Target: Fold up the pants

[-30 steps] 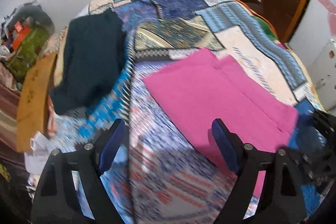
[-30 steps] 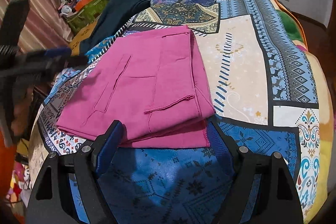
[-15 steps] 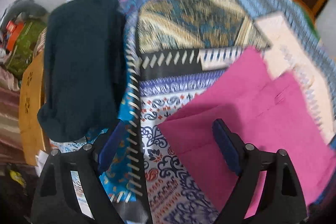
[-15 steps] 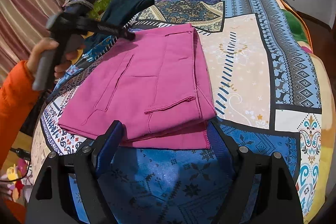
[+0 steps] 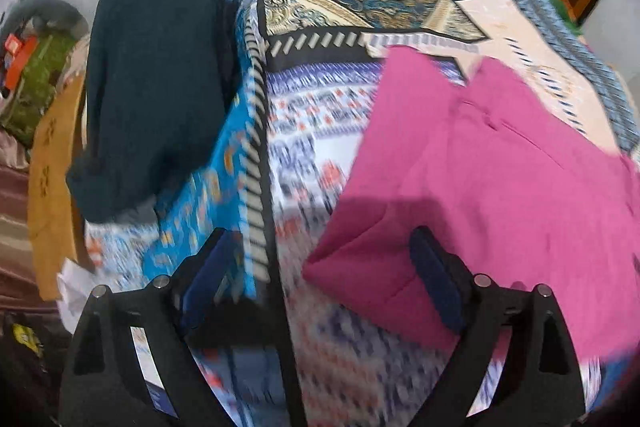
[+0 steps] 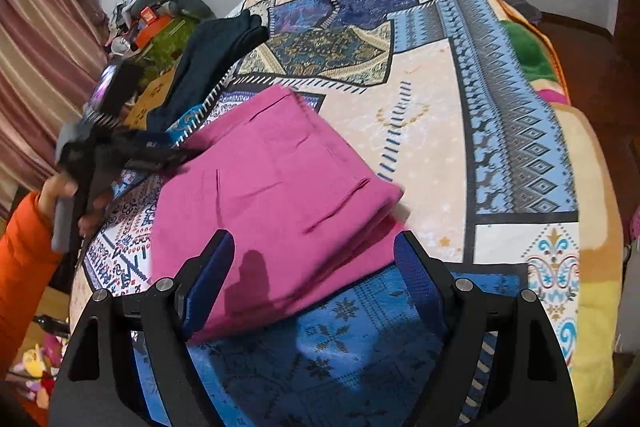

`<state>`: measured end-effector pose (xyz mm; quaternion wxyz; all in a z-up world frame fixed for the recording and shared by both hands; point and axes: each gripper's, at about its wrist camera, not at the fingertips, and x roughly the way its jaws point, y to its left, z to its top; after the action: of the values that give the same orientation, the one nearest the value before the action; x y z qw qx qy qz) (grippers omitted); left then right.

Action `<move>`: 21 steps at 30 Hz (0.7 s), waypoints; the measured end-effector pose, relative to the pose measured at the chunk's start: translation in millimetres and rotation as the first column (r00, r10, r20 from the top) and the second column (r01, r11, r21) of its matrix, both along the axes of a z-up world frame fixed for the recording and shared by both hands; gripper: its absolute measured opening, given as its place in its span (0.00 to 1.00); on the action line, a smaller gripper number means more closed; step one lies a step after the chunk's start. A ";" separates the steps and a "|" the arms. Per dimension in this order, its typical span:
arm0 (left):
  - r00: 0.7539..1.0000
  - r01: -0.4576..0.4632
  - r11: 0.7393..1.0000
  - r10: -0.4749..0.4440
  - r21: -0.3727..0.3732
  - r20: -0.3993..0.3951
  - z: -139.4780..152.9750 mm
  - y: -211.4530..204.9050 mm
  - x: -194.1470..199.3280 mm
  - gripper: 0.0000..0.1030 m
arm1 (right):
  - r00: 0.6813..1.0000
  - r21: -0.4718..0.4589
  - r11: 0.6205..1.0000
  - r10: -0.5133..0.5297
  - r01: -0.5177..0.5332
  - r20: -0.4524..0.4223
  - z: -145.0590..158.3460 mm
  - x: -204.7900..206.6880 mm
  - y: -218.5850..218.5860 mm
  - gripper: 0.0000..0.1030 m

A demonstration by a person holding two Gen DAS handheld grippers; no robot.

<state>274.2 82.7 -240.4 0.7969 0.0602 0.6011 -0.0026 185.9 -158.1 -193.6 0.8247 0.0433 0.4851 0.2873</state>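
Since the earlier frames the left gripper point(image 5: 320, 267) has dropped closer to the bed and tipped more steeply down, so the corner of the pink pants point(image 5: 500, 179) now sits right at its right finger point(image 5: 434, 279), where before the pants lay further ahead. Its jaws have just been opening wider, and nothing is pressed between them; the patterned bedspread point(image 5: 304, 131) shows in the gap, with the pants' corner reaching in from the right side. From the right wrist view the same gripper appears at the far left edge of the pants, blurred, held by a hand point(image 6: 66, 195) coming out of an orange sleeve point(image 6: 24, 259). The right gripper point(image 6: 316, 267) has shifted a little; its jaws stand wide apart and unchanged, straddling the near edge of the folded pants point(image 6: 272, 187) without clamping them. The pants lie folded flat in several layers near the foot end of the bed, on the blue and cream patches of the spread. A dark green garment point(image 5: 156, 87) lies well apart from them, draped near the bed's left edge, beside a tan cardboard piece point(image 5: 52, 187).
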 end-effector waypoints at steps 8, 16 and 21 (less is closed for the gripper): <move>0.997 0.030 0.997 -0.024 -0.078 0.072 18.9 -15.4 -55.5 0.88 | 1.000 -0.044 0.999 0.006 -0.006 -0.002 -5.1 2.1 1.0 0.77; 0.992 0.006 0.988 0.014 -0.154 0.127 22.4 -13.7 -61.9 0.66 | 0.999 -0.074 0.997 -0.020 0.018 -0.027 -13.9 12.7 -6.5 0.70; 0.989 0.021 0.980 0.008 -0.200 0.145 25.5 -17.8 -68.5 0.27 | 0.998 -0.071 0.996 0.058 -0.061 -0.039 -21.2 9.7 -4.2 0.47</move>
<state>205.7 65.0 -214.9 0.8406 -0.0186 0.5379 -0.0617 195.6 -162.4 -214.7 0.8077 0.0045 0.5115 0.2933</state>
